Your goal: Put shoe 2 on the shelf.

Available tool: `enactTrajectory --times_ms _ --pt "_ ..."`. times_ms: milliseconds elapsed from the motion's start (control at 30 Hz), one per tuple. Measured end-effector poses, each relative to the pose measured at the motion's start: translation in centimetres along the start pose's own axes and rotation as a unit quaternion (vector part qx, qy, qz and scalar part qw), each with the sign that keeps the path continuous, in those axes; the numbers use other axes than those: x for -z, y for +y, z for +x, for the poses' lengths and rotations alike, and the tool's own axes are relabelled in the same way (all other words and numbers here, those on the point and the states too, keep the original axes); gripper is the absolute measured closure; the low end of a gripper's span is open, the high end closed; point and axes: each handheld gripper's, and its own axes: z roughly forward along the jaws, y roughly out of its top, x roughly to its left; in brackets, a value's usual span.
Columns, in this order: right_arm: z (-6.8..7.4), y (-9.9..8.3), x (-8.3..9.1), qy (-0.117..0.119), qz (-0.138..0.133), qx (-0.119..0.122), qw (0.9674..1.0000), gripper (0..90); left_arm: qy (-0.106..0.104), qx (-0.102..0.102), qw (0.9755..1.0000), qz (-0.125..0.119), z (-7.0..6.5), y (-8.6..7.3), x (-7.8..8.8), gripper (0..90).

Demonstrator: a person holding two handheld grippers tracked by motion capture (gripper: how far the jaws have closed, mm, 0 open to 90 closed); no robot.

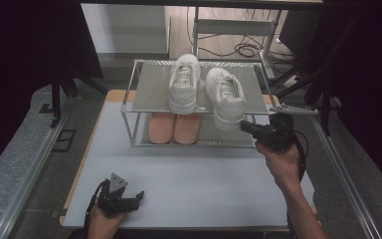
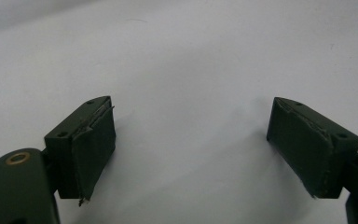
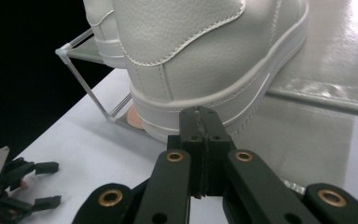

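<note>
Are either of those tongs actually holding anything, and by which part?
Nothing is held. The right tongs are shut, tips at the white shoe's heel sole, not gripping it. The left tongs are open over the table.

From where I steer, the front half of the white table top [image 1: 189, 184] lies bare, so either hand can sweep across it freely. My left gripper [image 1: 124, 199] rests near the front left corner, jaws spread with nothing between them. Ahead, the two-tier metal shoe rack [image 1: 139, 99] blocks the far side. Its top shelf carries two white sneakers: the left sneaker [image 1: 185, 82] and the right sneaker [image 1: 225, 97], whose heel overhangs the front edge. My right gripper [image 3: 200, 122], jaws pressed together, sits right at that heel. A pair of pink slippers [image 1: 175, 128] takes up the left part of the lower shelf; the part to their right stays free.
</note>
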Motion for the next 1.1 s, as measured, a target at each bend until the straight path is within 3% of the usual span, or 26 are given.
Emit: enactTrajectory --times_ms 367,800,1100 --pt "1.2 1.1 -3.6 0.000 -0.003 0.002 1.0000 89.8 0.000 0.000 1.0000 0.000 0.0 0.0 0.0 15.5" --pt "1.1 2.3 -7.4 -0.007 -0.011 -0.003 0.9999 89.8 0.000 0.000 1.0000 0.000 0.0 0.0 0.0 15.5" --pt "1.1 2.5 -8.1 -0.001 -0.009 -0.002 1.0000 89.7 0.000 0.000 1.0000 0.000 0.0 0.0 0.0 15.5"
